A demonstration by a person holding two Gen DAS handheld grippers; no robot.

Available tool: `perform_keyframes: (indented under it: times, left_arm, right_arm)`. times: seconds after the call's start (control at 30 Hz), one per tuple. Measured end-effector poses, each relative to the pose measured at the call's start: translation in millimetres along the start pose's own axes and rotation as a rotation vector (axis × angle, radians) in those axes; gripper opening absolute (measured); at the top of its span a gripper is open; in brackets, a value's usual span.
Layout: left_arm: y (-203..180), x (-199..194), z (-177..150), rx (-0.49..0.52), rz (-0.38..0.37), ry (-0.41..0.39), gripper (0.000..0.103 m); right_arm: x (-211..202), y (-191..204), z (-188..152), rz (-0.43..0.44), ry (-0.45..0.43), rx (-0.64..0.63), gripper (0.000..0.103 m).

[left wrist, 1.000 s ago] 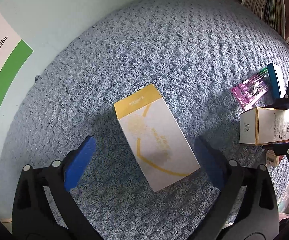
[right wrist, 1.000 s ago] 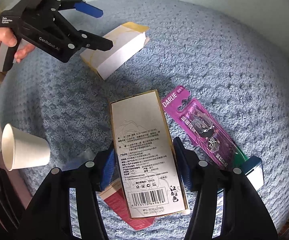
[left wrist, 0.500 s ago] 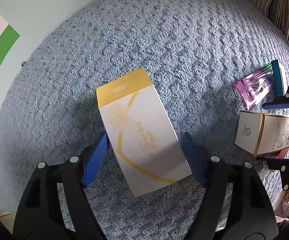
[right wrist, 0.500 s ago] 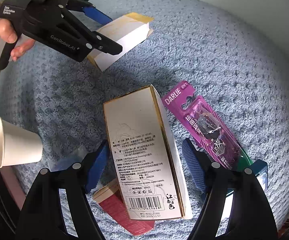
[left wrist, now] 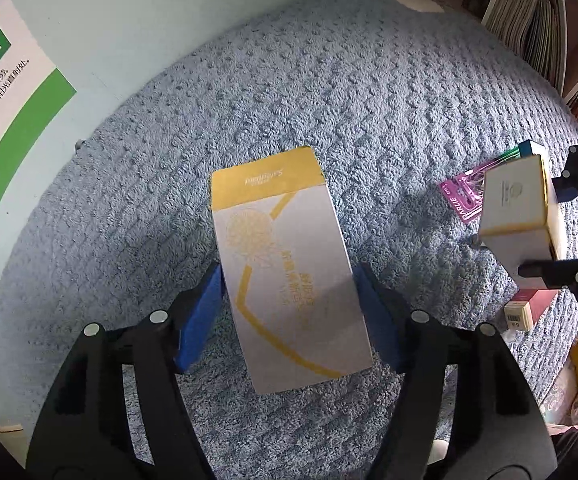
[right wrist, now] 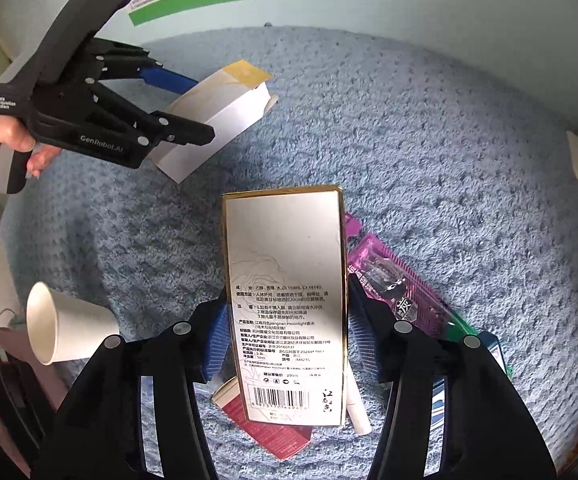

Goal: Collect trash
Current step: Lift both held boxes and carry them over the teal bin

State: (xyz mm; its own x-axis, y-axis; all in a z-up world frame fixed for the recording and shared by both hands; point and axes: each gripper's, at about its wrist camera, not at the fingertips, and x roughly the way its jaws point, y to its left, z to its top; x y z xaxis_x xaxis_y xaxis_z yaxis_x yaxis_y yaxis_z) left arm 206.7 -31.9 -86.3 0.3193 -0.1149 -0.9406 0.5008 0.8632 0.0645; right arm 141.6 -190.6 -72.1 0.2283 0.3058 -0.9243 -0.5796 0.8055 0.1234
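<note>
A white and yellow carton (left wrist: 285, 276) sits between the blue pads of my left gripper (left wrist: 289, 312), which is shut on it; it appears lifted off the blue carpet in the right wrist view (right wrist: 217, 116). My right gripper (right wrist: 285, 332) is shut on a white gold-edged box (right wrist: 287, 300) with a barcode, held above the carpet; the box also shows in the left wrist view (left wrist: 517, 216).
A purple toothbrush pack (right wrist: 393, 288), a red and white box (right wrist: 265, 424) and a blue-edged box (right wrist: 489, 348) lie under the right gripper. A paper cup (right wrist: 65, 328) lies at the left. Bookshelves (left wrist: 529, 28) stand at the carpet's far edge.
My left gripper closed from wide open onto the white and yellow carton and raised it. My right gripper lifted the gold-edged box off the carpet and turned it straight.
</note>
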Motion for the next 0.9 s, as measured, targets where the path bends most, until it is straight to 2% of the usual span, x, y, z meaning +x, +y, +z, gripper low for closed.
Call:
perform_keyframes:
  times: [0.2, 0.43, 0.63, 0.9]
  left_arm:
    - [-9.4, -31.6, -5.1, 0.039, 0.031, -0.056, 0.064]
    - [-32.5, -63.7, -13.0, 0.091, 0.055, -0.111, 0.064]
    - [-64.0, -85.2, -20.1, 0.156, 0.048, -0.142, 0.064]
    - [-119.9, -96.5, -26.1, 0.279, 0.004, -0.166, 0.064]
  right_arm:
    - [-30.3, 6.2, -2.3, -0.032, -0.049, -0.006, 0.049]
    - [-68.5, 14.3, -24.9, -0.081, -0.115, 0.022, 0.049]
    - [-106.0, 14.6, -57.2, -0.129, -0.176, 0.089, 0.049]
    - [-144.9, 10.4, -120.7, -0.202, -0.215, 0.222, 0.049]
